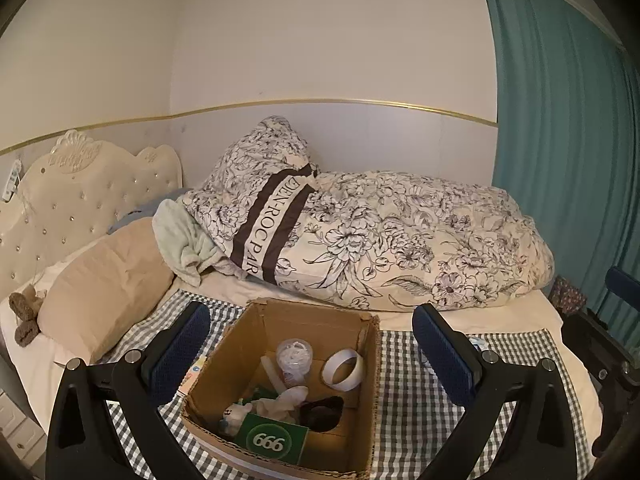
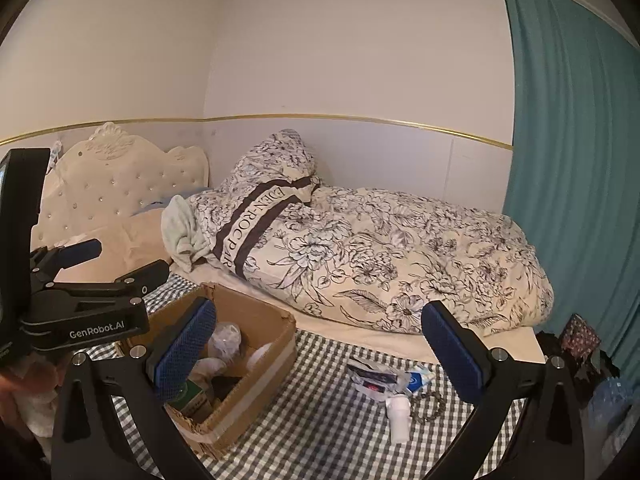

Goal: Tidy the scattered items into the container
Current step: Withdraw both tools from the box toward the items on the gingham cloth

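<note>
An open cardboard box (image 1: 372, 364) stands on a grey checked cloth (image 1: 416, 392) on the bed. Inside lie a white tape roll (image 1: 343, 369), a clear plastic jar (image 1: 294, 354), a green "666" pack (image 1: 272, 442), a dark item and crumpled white pieces. My left gripper (image 1: 316, 344) is open and empty, hovering over the box. In the right wrist view the box (image 2: 256, 376) is at lower left. My right gripper (image 2: 320, 344) is open and empty above the cloth. Under it lie a white bottle (image 2: 399, 418), crumpled packets (image 2: 378, 378), a blue-white sachet (image 2: 418, 380) and a bead bracelet (image 2: 430, 410).
A flowered duvet (image 1: 420, 240) and pillow (image 1: 264, 184) are piled behind the box. A beige pillow (image 1: 108, 292) and tufted headboard (image 1: 80, 196) lie left. A teal curtain (image 1: 560, 120) hangs right. A small packet (image 1: 192, 376) lies left of the box. The left gripper's body (image 2: 80, 312) shows at left.
</note>
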